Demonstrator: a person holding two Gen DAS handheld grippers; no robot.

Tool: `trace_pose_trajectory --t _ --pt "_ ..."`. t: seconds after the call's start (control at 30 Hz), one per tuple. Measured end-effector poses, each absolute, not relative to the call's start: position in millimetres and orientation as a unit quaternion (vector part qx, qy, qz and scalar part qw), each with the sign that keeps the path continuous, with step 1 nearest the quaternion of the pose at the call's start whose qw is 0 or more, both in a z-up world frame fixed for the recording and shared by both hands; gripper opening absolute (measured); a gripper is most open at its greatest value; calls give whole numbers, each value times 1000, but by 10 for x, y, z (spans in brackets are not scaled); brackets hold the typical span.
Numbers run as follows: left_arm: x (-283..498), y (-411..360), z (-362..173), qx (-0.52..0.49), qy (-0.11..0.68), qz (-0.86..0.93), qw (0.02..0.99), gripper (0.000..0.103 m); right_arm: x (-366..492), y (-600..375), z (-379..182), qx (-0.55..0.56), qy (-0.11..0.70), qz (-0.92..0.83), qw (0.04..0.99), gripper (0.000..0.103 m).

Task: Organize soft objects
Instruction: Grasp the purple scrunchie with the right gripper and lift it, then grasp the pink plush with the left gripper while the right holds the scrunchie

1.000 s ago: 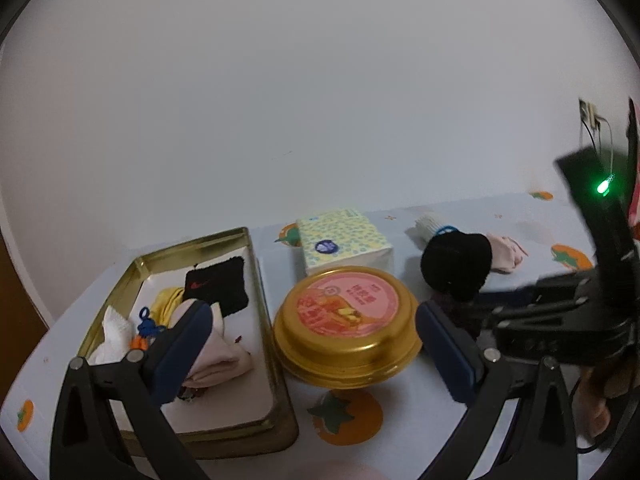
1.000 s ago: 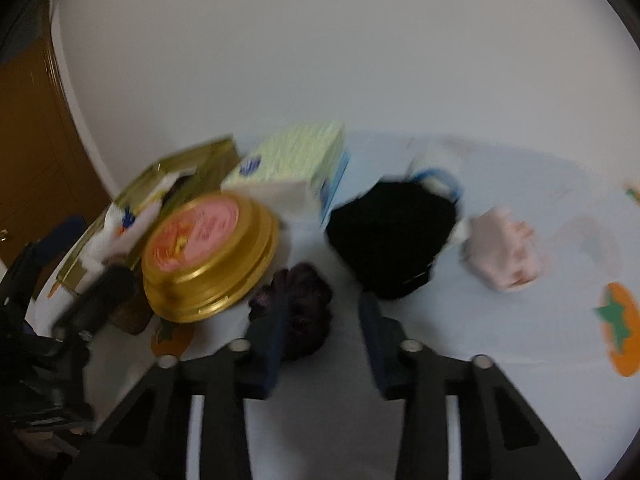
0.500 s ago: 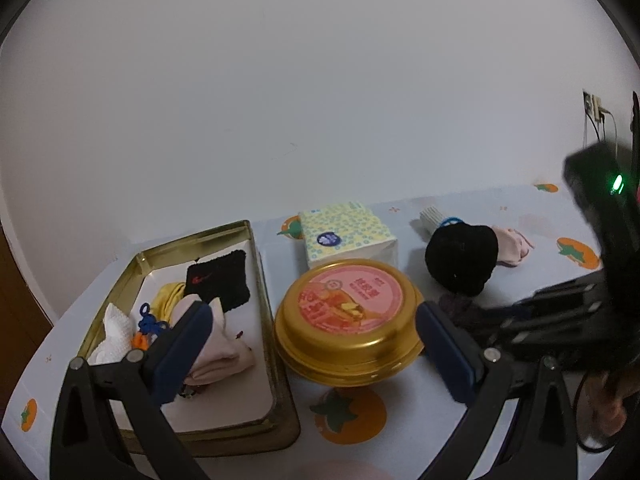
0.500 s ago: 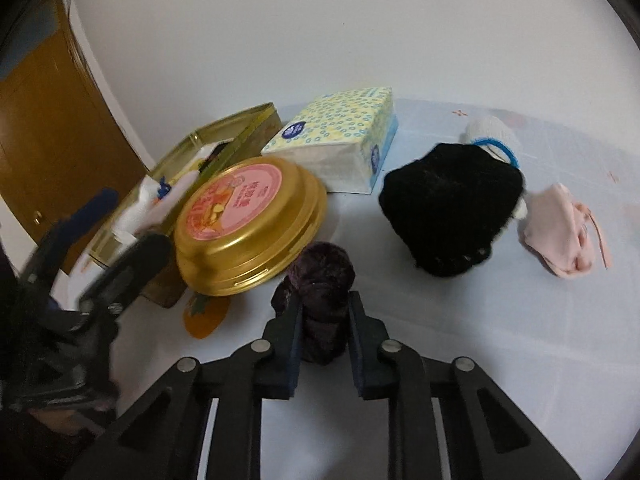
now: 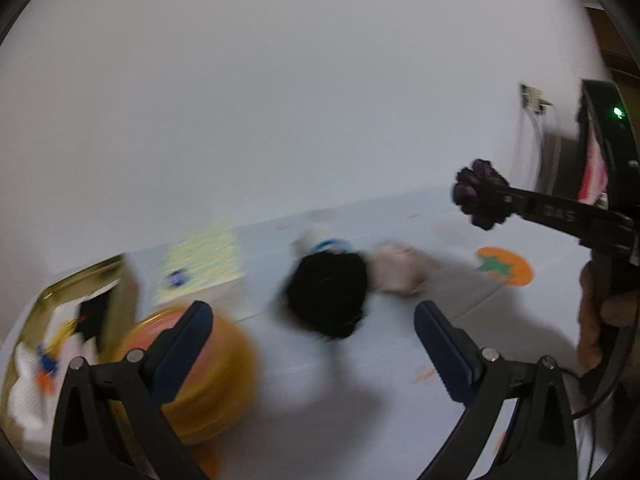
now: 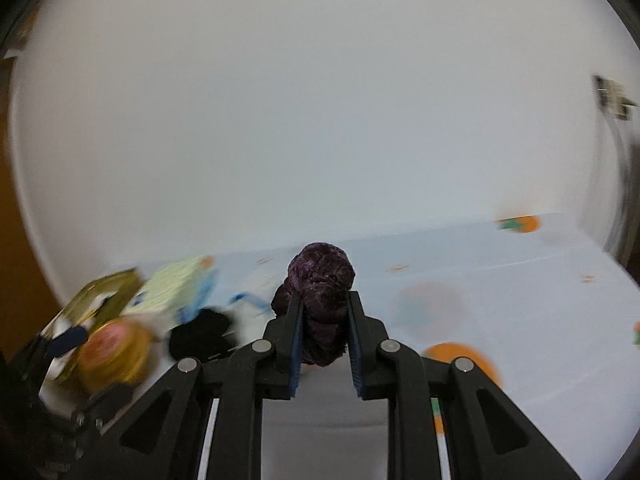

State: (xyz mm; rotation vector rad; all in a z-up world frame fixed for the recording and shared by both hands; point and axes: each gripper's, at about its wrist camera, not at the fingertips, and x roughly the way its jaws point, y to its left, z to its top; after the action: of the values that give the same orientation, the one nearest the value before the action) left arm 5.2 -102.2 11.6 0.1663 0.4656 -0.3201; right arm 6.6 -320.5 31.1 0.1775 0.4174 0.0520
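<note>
My right gripper (image 6: 324,300) is shut on a dark purple scrunchie (image 6: 322,280) and holds it up above the table; it also shows in the left wrist view (image 5: 480,196) at the upper right. My left gripper (image 5: 312,320) is open and empty, low over the table. Just beyond it lie a black knit item (image 5: 326,292), a pink cloth (image 5: 396,274) and a white item with a blue band (image 5: 320,240). The gold tray (image 5: 52,292) at the far left holds several soft items.
A round gold tin with a pink lid (image 5: 216,376) sits beside the tray, under my left gripper's left finger. A tissue pack (image 5: 200,264) stands behind it. The tablecloth has orange fruit prints (image 5: 506,268). A wall closes the back.
My right gripper closed on the purple scrunchie and lifted it off the table to the right. My left gripper swung right, from over the tin toward the black item.
</note>
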Motion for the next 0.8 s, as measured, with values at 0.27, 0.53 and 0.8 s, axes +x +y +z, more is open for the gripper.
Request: trace_pose_trajectory --t 0.27,0.53,0.8 --pt "474 -1968 58 102 269 -226 931 68 110 -3571 356 151 198 -29 968 22" --pt "1165 -2254 -219 78 394 -160 902 37 113 -3684 336 178 212 -23 961 22" --pt "1225 -2364 -277 82 413 -158 893 32 86 -3675 347 175 210 -22 962 22"
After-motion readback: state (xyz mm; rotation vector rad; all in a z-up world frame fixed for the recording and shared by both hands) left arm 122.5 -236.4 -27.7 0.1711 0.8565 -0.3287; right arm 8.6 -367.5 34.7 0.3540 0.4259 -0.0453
